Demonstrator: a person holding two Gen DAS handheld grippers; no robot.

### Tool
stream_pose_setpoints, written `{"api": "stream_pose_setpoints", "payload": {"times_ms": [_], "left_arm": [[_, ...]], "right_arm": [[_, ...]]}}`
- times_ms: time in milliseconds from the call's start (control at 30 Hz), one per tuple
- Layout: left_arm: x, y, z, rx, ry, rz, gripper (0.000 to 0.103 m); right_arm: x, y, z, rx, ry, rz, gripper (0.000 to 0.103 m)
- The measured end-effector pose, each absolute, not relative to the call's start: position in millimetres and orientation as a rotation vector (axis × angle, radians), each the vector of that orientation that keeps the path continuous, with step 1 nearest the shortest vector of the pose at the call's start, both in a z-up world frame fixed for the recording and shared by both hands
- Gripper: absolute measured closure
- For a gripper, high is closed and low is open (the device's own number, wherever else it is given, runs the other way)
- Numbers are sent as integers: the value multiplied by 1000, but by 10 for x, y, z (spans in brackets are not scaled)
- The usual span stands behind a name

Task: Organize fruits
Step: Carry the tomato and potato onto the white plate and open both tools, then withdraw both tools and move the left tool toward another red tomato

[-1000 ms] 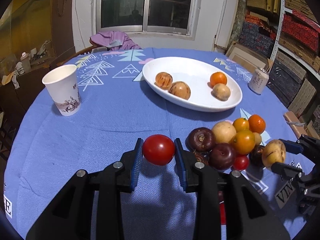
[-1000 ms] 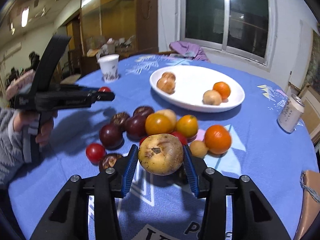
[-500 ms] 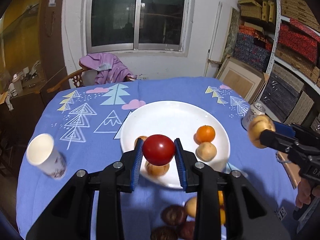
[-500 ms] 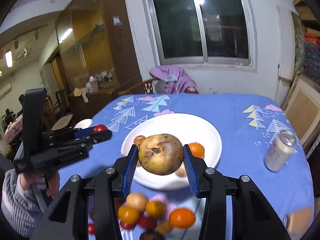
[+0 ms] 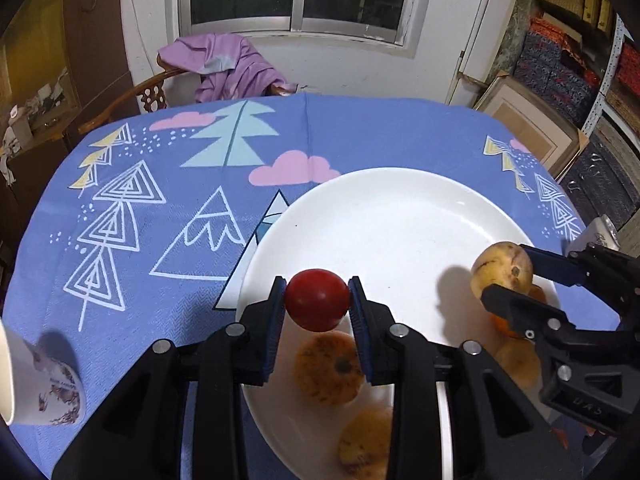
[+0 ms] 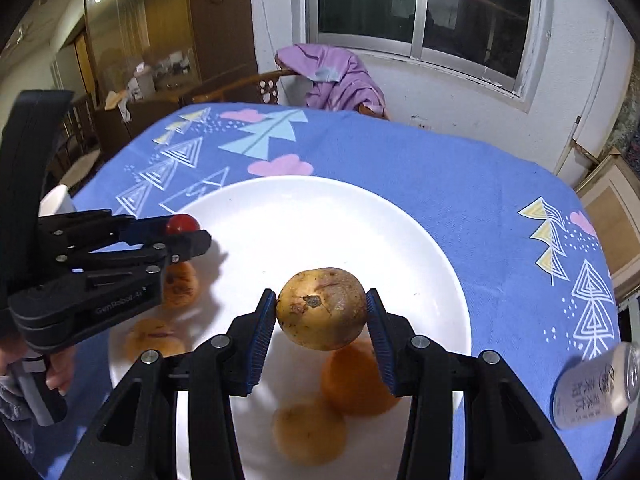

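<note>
My left gripper [image 5: 317, 292] hangs over the near left part of the white plate [image 5: 400, 220] with a red tomato [image 5: 317, 300] between its blue pads; its jaws are opening slightly, and the pads still touch the tomato. My right gripper [image 6: 321, 304] is shut on a yellow-brown blemished fruit [image 6: 322, 308] above the plate's [image 6: 320, 216] middle. Each gripper also shows in the other's view: the right gripper [image 5: 508, 276] at the right, the left gripper [image 6: 188, 232] at the left. On the plate lie two speckled fruits [image 5: 328, 368], an orange [image 6: 352, 380] and a pale fruit [image 6: 308, 428], all blurred.
A paper cup [image 5: 40, 392] stands left of the plate and a drink can [image 6: 592, 384] to its right. A chair draped with purple cloth [image 5: 224, 64] stands behind the blue-clothed table. Stacked boxes [image 5: 580, 40] fill shelves at the right. A hand [image 6: 60, 372] holds the left gripper.
Both grippers travelled from the fruit pile at the table's near side to above the plate, carrying the tomato and the yellow-brown fruit. The pile has dropped out of view.
</note>
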State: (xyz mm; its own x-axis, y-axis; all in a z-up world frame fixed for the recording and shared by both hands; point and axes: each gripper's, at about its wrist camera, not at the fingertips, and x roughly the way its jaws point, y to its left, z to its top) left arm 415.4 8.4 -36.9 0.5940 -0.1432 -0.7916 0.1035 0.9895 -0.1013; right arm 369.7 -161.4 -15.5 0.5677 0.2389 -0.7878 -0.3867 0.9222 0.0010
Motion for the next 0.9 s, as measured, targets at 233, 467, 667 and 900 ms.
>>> {"api": "stream_pose_setpoints", "payload": {"times_ms": [233, 467, 667, 900], "left_arm": [[4035, 163, -270, -71, 899, -130, 54], [3356, 343, 169, -70, 798, -94, 37], [2388, 351, 224, -39, 732, -105, 24], [1375, 138, -209, 68, 717, -129, 24]], "right_arm": [[3668, -1672, -138, -153, 872, 349, 56], [3012, -2080, 579, -13, 697, 355, 33], [2052, -2474, 720, 148, 597, 410, 25], [1378, -2818, 143, 278, 650, 397, 22]]}}
